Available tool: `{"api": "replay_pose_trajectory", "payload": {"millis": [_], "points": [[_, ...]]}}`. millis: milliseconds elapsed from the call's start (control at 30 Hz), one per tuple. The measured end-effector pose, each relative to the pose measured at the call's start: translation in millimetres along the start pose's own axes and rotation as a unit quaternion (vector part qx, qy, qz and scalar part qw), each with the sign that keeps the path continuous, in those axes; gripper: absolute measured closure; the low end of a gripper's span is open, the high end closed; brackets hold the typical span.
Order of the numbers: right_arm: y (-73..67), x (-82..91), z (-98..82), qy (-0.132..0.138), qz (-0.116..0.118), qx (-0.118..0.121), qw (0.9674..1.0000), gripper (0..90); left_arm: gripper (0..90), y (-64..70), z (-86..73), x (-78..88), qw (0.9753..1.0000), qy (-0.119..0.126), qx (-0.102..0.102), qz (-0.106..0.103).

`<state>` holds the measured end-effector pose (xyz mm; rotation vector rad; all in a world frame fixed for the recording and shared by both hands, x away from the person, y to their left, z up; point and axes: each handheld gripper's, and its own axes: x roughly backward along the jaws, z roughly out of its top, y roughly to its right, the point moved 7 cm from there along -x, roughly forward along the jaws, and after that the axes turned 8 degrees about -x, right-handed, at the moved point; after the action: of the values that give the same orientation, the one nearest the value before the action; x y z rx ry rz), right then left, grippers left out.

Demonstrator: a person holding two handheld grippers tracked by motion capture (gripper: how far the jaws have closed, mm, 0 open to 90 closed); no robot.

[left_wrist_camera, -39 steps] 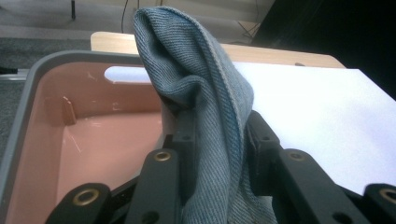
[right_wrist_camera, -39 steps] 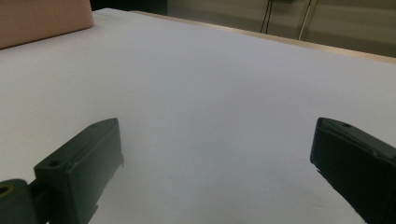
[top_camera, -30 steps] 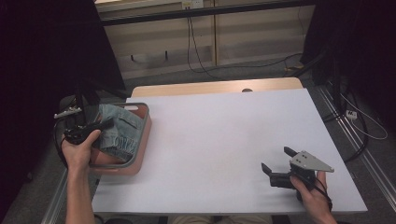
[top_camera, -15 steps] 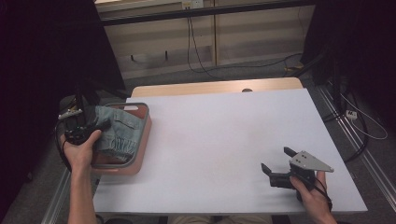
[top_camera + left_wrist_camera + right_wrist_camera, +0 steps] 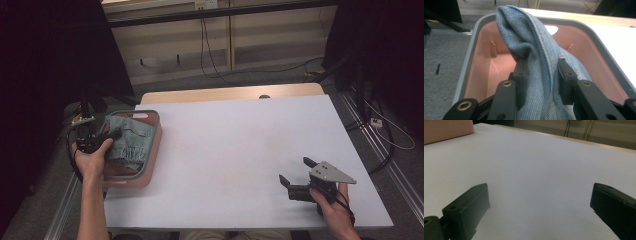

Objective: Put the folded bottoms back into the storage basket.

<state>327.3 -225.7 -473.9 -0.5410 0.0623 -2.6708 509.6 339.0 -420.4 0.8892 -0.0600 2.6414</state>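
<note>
The left gripper (image 5: 541, 75) had just been closing and pinched a fold of the jeans (image 5: 531, 45) between its jaws, over the pink bin (image 5: 486, 62) at the tabletop's (image 5: 240, 150) left edge. The right gripper (image 5: 295, 176) rested on the tabletop near the right corner, jaws spread wide with nothing between them.

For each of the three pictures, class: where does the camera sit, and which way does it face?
High view: above the person's side, facing forward and down on the table; both forearms show.
Left gripper view: on the left gripper, facing the denim in the pink basin.
Right gripper view: on the right gripper, along the table.
Shared: denim, basin.
</note>
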Motion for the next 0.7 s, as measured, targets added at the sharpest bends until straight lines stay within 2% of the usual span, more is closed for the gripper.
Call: {"api": "replay_pose_trajectory", "payload": {"millis": [133,267,500,567,633,700], "points": [[0.1,0.0,-0.2,0.0,0.0,-0.001,1.0,2.3,64.4,-2.3,-1.9,-2.2,0.9999,-0.004,0.007,0.011],[0.0,-0.2,-0.5,-0.001,0.0,-0.001,1.0,2.3,60.7,-5.9,-2.1,0.2,0.9997,-0.011,0.002,0.023],[0.0,0.4,0.1,0.001,0.0,-0.001,1.0,2.2,56.4,-16.8,-2.4,10.8,0.9994,-0.006,0.023,0.026],[-0.1,0.1,-0.1,0.001,0.001,-0.001,1.0,2.2,54.2,-21.2,-5.5,9.8,0.9987,-0.014,0.025,0.041],[-0.4,-0.1,-0.4,-0.001,0.001,0.0,1.0,2.2,46.9,-25.8,-6.7,9.9,0.9978,-0.016,0.033,0.055],[-0.6,-0.6,-0.8,-0.002,0.002,0.0,1.0,2.2,45.3,-29.0,-5.7,13.7,0.9975,-0.008,0.043,0.055]]}}
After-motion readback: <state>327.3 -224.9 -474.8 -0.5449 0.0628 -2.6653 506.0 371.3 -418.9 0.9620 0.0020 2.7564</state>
